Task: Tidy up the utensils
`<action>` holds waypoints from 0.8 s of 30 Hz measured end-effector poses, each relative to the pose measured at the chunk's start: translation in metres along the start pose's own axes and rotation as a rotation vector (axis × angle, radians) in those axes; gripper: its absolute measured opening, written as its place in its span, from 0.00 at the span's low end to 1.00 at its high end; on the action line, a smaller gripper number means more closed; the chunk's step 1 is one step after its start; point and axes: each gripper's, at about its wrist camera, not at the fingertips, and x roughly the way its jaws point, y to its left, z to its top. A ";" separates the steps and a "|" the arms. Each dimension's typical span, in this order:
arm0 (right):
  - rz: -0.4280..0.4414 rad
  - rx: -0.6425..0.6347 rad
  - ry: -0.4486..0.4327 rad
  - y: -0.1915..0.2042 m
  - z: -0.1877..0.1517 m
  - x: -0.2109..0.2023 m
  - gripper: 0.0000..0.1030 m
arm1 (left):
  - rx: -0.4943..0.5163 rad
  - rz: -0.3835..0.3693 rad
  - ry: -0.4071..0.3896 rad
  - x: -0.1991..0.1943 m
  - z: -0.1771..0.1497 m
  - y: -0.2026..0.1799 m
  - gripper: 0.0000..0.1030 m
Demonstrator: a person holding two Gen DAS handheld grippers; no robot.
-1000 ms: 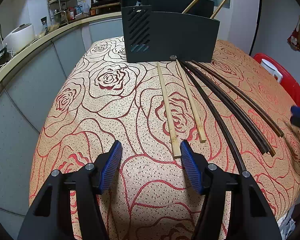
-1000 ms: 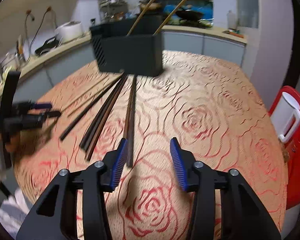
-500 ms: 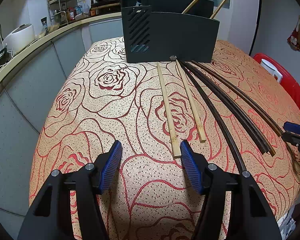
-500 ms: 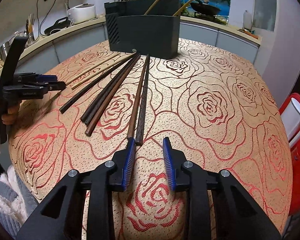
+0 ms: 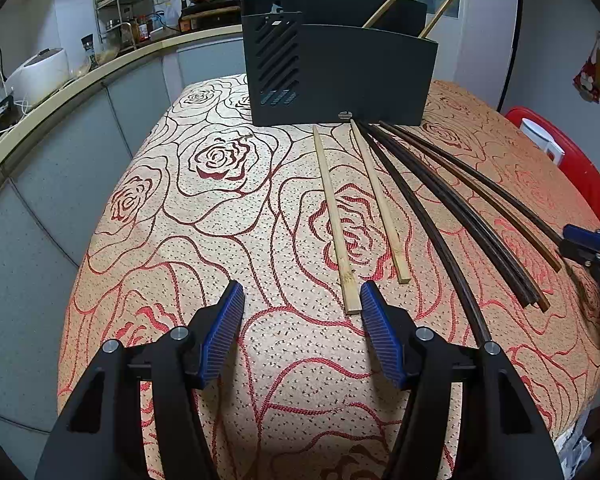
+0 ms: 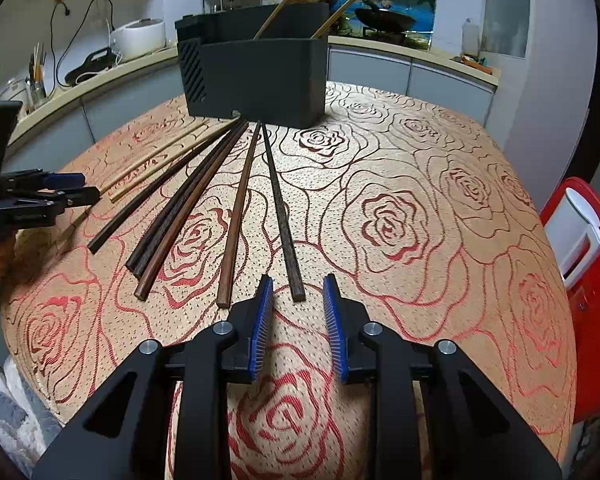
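A table [image 5: 228,216] draped in a cream cloth with red rose outlines fills the foreground. Behind it runs a pale curved counter [image 5: 80,80] over grey cabinet fronts [image 5: 40,152], carrying a white rice cooker [image 5: 38,74] and a wire rack of jars [image 5: 120,20]. Further back a wok [image 6: 384,20] sits on the stove. A red chair [image 6: 588,280] stands at the table's right edge — a red ornament [image 5: 596,68] hangs on the white wall.

Red rose-patterned tablecloth [image 5: 220,220], black holder [image 5: 340,76]
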 end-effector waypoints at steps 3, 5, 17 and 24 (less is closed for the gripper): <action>0.005 -0.006 0.009 0.002 0.004 0.005 0.22 | 0.005 -0.019 -0.002 -0.002 0.000 -0.002 0.56; 0.010 -0.009 0.011 0.004 0.006 0.007 0.22 | 0.012 -0.029 -0.005 -0.003 -0.001 -0.003 0.53; 0.031 -0.021 0.006 0.009 0.009 0.012 0.10 | 0.076 -0.048 -0.031 -0.004 -0.003 -0.020 0.17; 0.057 0.022 0.012 0.003 0.011 0.013 0.09 | 0.066 -0.051 -0.028 -0.003 -0.002 -0.019 0.07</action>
